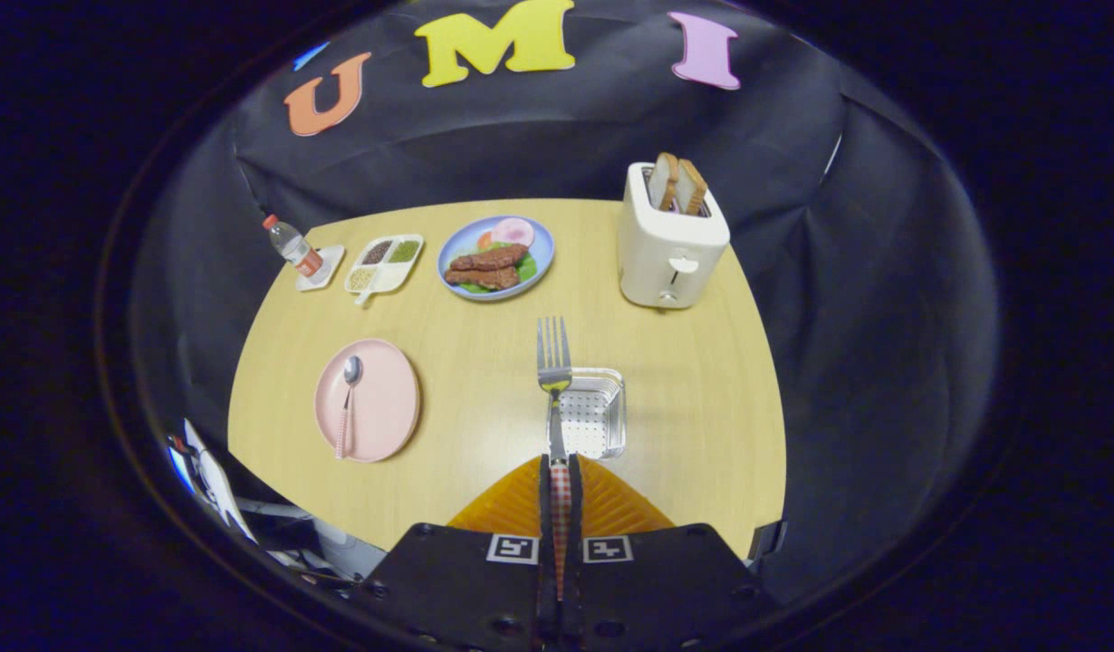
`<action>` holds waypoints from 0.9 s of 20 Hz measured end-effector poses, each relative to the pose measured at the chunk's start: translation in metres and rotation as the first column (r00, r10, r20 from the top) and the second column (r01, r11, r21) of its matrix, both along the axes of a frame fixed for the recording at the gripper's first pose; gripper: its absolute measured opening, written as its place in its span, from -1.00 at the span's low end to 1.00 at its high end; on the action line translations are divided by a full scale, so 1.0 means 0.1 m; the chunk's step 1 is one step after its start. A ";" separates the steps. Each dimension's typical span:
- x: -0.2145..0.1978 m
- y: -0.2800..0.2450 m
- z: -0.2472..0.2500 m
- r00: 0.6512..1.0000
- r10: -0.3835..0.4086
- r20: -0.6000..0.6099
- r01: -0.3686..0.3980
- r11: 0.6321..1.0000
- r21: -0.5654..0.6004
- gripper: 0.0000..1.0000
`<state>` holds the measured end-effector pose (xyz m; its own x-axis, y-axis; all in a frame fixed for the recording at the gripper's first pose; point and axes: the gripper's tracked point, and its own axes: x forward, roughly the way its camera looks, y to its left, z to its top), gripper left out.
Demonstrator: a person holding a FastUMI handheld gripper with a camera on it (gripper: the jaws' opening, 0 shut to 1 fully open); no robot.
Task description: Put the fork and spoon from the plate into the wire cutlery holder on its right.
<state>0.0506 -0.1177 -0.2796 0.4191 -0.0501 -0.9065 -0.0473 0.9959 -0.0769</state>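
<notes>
My gripper (558,466) is shut on the fork (553,371), both fingers pressing its checked handle. The fork sticks straight out ahead of the fingers, tines forward, high above the table. The wire cutlery holder (595,412) stands on the table just ahead of the fingers, and the fork's neck lines up over its left rim. The pink plate (376,403) lies to the left of the holder. On it rests the spoon (348,403), bowl away from me, checked handle toward me.
A white toaster (670,240) with two bread slices stands beyond the holder. Further left at the back are a blue plate of food (495,256), a divided dish (385,263) and a small bottle (292,244). The table's near edge runs just below the plate.
</notes>
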 end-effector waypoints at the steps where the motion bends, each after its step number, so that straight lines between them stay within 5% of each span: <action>1: 0.01 -0.06 -0.03 0.999 -0.018 -0.031 0.018 1.000 -0.001 -0.94; 5: -0.01 -0.22 -0.19 0.977 -0.066 -0.202 0.067 0.998 -0.005 -0.94; 10: -0.12 -0.16 -0.42 0.893 -0.088 -0.441 0.120 0.992 0.046 -0.94; 14: -0.06 -0.15 -0.60 0.825 -0.102 -0.556 0.147 0.988 0.038 -0.93; 18: 0.09 -0.18 -0.71 0.796 -0.104 -0.596 0.146 0.989 0.022 -0.94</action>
